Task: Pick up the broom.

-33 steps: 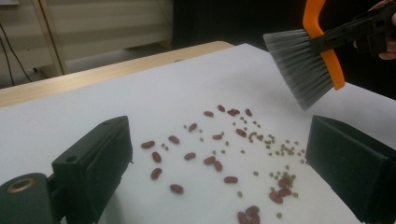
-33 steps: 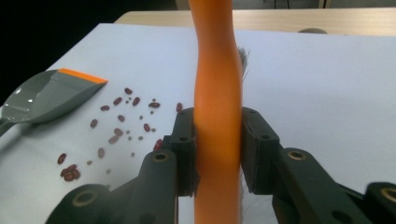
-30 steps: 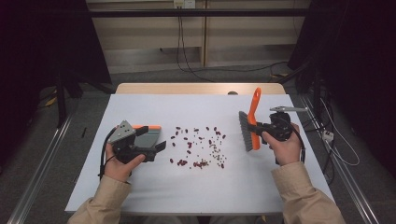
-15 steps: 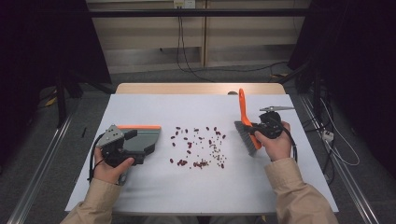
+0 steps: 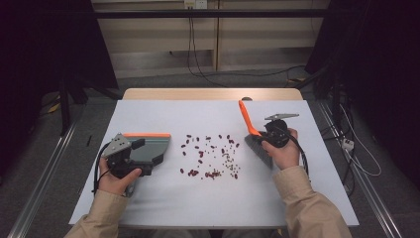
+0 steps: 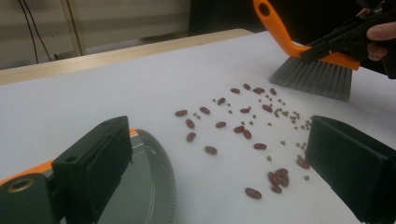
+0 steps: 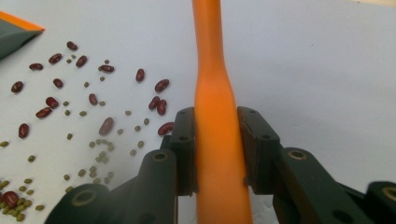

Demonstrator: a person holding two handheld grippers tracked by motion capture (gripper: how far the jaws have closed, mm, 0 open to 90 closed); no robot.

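A pale table point(image 5: 148, 208) fills the middle of the high view, with dark floor and cables behind it.

At the left of that view the left gripper point(image 5: 130, 161) holds a grey dustpan point(image 5: 148, 148) with an orange edge, lying flat on the table with its mouth toward the spill. In the left gripper view one jaw sits against the pan's rim and the other stands well clear of it, so I cannot tell how firmly the pan is gripped. The pan, from what shows, has nothing in it yet.

In the centre lie the scattered beans point(image 5: 210, 156) — dark red ones and smaller green ones — all loose on the table, none inside any container.

At the right the right gripper point(image 7: 217, 140) is clamped on the orange handle of a brush point(image 5: 255, 139), both jaws pressing its sides. The bristles rest low, just right of the beans.

To do the sweep well, I would keep the bristles touching the table and draw them leftward in short, slow strokes, gathering the outliers first — round beans roll easily. The pan's lip should stay pressed flat so nothing slips under.
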